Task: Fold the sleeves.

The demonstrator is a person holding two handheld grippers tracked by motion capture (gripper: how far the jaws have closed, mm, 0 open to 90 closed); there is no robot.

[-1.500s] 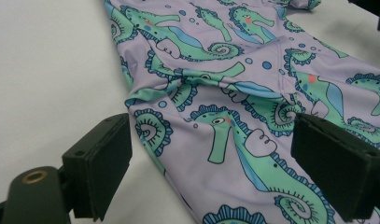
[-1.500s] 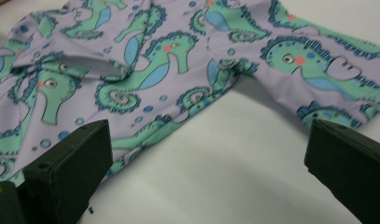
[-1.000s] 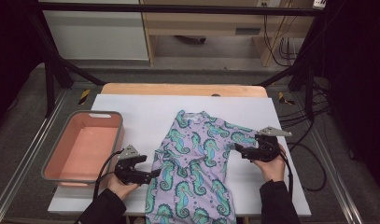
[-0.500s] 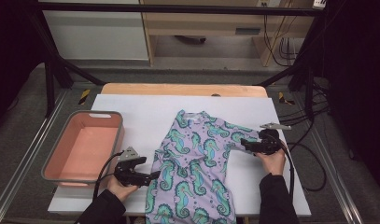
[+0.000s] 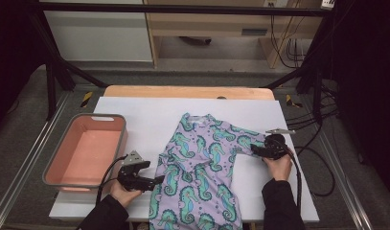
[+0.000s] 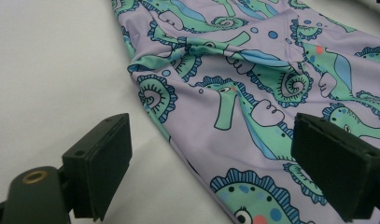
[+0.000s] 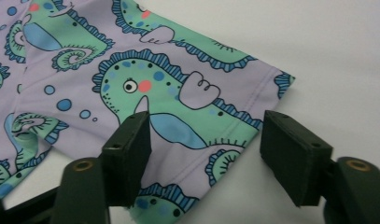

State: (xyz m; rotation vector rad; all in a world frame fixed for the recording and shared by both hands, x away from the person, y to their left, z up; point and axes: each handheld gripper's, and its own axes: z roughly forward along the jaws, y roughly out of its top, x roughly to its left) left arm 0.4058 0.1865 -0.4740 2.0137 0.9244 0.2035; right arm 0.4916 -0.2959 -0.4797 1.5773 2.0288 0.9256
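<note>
A lavender garment (image 5: 202,163) printed with green seahorses lies spread on the white table top (image 5: 144,115), its hem reaching the near edge. My left gripper (image 5: 156,181) is at the garment's left edge, low on the table. Its jaws (image 6: 215,158) are open, with the edge of the cloth (image 6: 253,70) lying between them. My right gripper (image 5: 254,149) is at the end of the right sleeve. It is open too (image 7: 208,149), its jaws straddling the sleeve cuff (image 7: 131,70) just above the cloth.
A pink bin with a grey rim (image 5: 108,116) stands empty at the table's left. A wooden board (image 5: 183,91) runs along the far edge. Cables (image 5: 312,158) trail off the right side. Black frame posts stand at both far corners.
My right gripper has shifted slightly away from the person, staying at the sleeve end. The left gripper and the garment have held still.
</note>
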